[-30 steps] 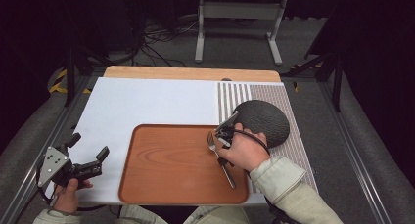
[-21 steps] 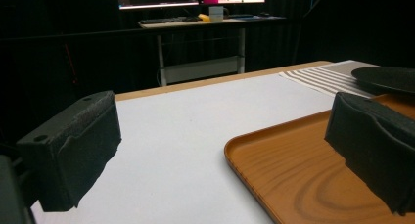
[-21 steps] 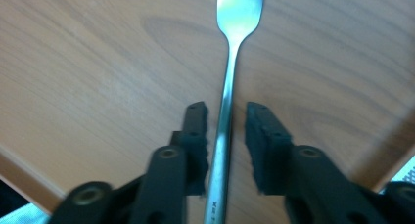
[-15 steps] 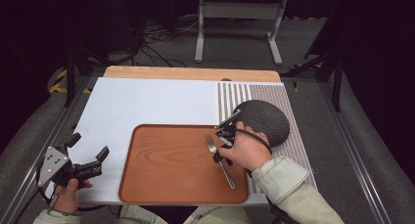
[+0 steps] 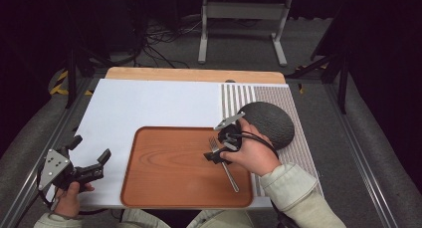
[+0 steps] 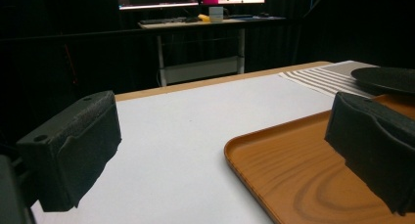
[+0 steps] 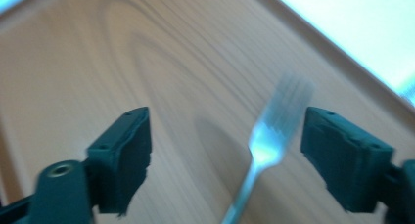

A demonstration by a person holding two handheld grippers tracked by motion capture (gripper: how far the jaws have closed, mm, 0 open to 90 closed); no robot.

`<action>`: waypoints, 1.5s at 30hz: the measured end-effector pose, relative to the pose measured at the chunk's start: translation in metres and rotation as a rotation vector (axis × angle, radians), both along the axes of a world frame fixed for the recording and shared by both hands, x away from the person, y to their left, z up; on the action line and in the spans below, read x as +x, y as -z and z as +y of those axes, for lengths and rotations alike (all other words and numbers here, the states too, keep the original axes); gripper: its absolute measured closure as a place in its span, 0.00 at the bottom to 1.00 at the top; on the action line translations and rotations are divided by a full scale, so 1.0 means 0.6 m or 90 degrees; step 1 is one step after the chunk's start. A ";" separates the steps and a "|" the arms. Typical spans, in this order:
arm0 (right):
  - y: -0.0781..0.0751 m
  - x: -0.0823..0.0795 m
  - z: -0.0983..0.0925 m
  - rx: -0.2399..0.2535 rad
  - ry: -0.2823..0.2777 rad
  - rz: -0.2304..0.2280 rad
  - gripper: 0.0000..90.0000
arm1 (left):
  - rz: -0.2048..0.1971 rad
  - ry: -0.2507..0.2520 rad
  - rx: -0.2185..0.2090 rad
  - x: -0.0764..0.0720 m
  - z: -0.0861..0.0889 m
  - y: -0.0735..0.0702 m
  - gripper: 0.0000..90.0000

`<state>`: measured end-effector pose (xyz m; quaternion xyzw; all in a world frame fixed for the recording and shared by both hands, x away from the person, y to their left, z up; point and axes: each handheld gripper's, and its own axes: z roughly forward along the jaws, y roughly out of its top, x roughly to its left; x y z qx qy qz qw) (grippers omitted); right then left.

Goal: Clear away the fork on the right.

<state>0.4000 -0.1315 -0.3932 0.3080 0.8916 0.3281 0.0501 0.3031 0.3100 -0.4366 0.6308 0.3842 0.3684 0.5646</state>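
Fork (image 5: pixel 225 164) lies on the wooden tray (image 5: pixel 169 173), lower right, between the right gripper's (image 5: pixel 215 155) just-opened jaws, untouched. Left gripper (image 5: pixel 89 156), lower left, gapes empty.

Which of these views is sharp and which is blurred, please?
Right gripper view: motion-blurred, the fork smeared over a washed-out wooden tray. Left gripper view: sharp, background dark. High view: evenly lit table, dark surroundings.

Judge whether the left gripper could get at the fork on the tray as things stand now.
Probably yes, after a long reach. The left gripper sits open off the tray's left edge, bare wood between. But the right gripper, its jaws just opened, hovers over the fork.
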 end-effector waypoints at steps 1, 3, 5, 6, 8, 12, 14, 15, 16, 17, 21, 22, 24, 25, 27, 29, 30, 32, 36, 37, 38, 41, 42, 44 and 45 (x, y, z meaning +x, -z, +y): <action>0.000 0.000 0.001 0.014 -0.012 -0.006 0.26 | 0.000 0.000 0.000 0.000 0.000 0.000 0.01; 0.001 0.000 0.005 0.023 -0.039 -0.027 0.31 | 0.000 0.000 0.000 0.000 0.000 0.000 0.01; 0.005 0.002 0.008 0.022 -0.063 -0.053 0.36 | 0.001 0.002 0.000 0.000 0.000 0.000 0.01; 0.006 0.003 0.010 0.017 -0.075 -0.060 0.39 | 0.000 0.001 0.000 0.000 0.000 0.000 0.01; 0.011 0.007 0.012 0.011 -0.094 -0.076 0.45 | 0.001 0.002 0.000 0.000 0.000 0.000 0.01; 0.018 0.014 0.014 -0.004 -0.125 -0.100 0.65 | 0.001 0.002 0.000 0.000 0.000 0.000 0.01; 0.023 0.020 0.016 -0.007 -0.138 -0.117 0.74 | 0.000 0.002 0.000 0.000 0.000 0.000 0.01; 0.026 0.022 0.017 -0.010 -0.142 -0.124 0.80 | 0.002 0.002 0.000 0.000 0.000 0.000 0.01; 0.030 0.026 0.019 -0.015 -0.146 -0.132 0.85 | 0.001 0.002 -0.001 0.000 -0.001 0.000 0.01; 0.033 0.027 0.020 -0.018 -0.148 -0.132 0.87 | 0.000 0.002 0.000 0.000 0.000 0.000 0.01; 0.052 0.038 0.025 -0.059 -0.167 -0.130 0.99 | 0.002 0.003 -0.001 0.000 0.001 0.000 0.01; 0.055 0.040 0.026 -0.068 -0.167 -0.129 0.99 | 0.002 0.003 0.000 0.000 0.001 0.001 0.01; 0.059 0.042 0.026 -0.074 -0.168 -0.126 1.00 | 0.002 0.003 0.000 0.000 0.001 0.000 0.01; 0.063 0.044 0.027 -0.080 -0.168 -0.121 1.00 | 0.002 0.003 0.000 0.000 0.001 0.000 0.01; 0.069 0.046 0.027 -0.088 -0.168 -0.119 1.00 | 0.001 0.003 0.000 0.000 0.001 0.000 0.01; 0.071 0.047 0.027 -0.089 -0.167 -0.117 1.00 | 0.001 0.003 -0.001 0.000 0.001 0.000 0.01; 0.072 0.047 0.027 -0.091 -0.166 -0.115 1.00 | 0.001 0.003 0.000 0.000 0.001 0.000 0.01; 0.072 0.047 0.027 -0.094 -0.163 -0.114 1.00 | 0.001 0.004 0.001 0.000 0.001 0.000 0.01; 0.072 0.048 0.026 -0.098 -0.164 -0.117 1.00 | 0.001 0.003 0.001 0.000 0.001 0.000 0.01; 0.072 0.049 0.026 -0.099 -0.164 -0.116 1.00 | 0.001 0.003 0.000 0.000 0.001 0.000 0.01; 0.073 0.049 0.026 -0.100 -0.162 -0.116 1.00 | 0.001 0.003 0.000 0.000 0.001 0.000 0.01; 0.073 0.050 0.025 -0.099 -0.156 -0.115 1.00 | 0.001 0.003 0.001 0.000 0.001 0.000 0.01; 0.072 0.051 0.024 -0.101 -0.155 -0.116 1.00 | 0.001 0.004 0.001 0.000 0.001 0.000 0.01; 0.072 0.051 0.024 -0.105 -0.151 -0.118 1.00 | 0.000 0.004 0.000 0.000 0.001 0.000 0.01; 0.071 0.052 0.023 -0.109 -0.150 -0.118 1.00 | 0.001 0.004 0.001 0.000 0.001 0.000 0.01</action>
